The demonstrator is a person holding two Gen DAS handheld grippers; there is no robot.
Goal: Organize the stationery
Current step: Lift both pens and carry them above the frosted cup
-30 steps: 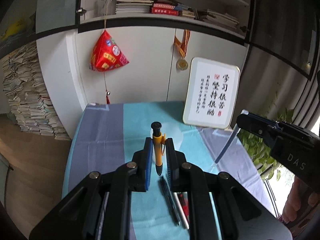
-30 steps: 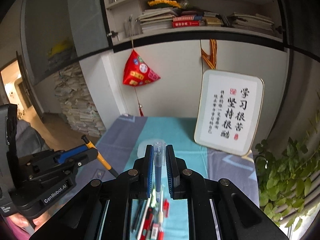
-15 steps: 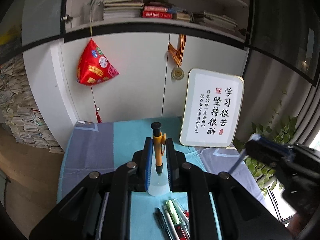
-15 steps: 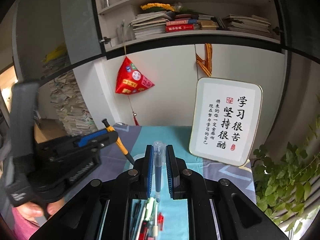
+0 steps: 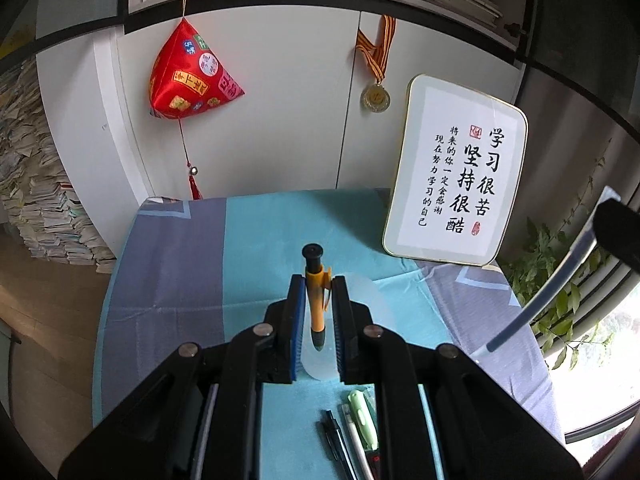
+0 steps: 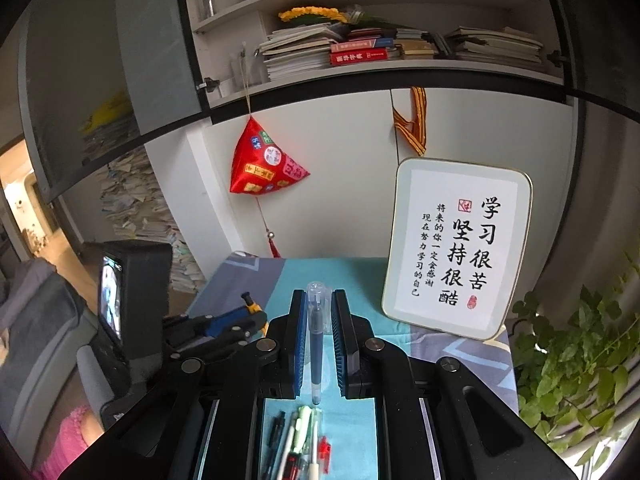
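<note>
My left gripper [image 5: 319, 284] is shut on an orange pen [image 5: 316, 300] with a black end, tilted down over a translucent cup [image 5: 318, 364] on the blue tablecloth [image 5: 180, 280]. My right gripper [image 6: 318, 296] is shut on a blue gel pen [image 6: 315, 344] with a clear cap. In the left wrist view that blue pen [image 5: 536, 308] slants in from the right gripper [image 5: 612, 228] at the right edge. The right wrist view shows the left gripper [image 6: 252, 316] low at the left. Several loose pens [image 6: 300, 436] lie on the cloth below both grippers.
A framed calligraphy sign [image 5: 456, 184] leans at the table's back right. A red pyramid ornament [image 5: 192, 76] and a medal [image 5: 376, 98] hang on the white cabinet behind. A leafy plant [image 6: 580, 360] stands off the right edge. A person's pink sleeve [image 6: 68, 440] shows at the left.
My left gripper has moved forward and down with the orange pen, so the cup now sits under its fingers. The right gripper has barely shifted and keeps the blue pen.
</note>
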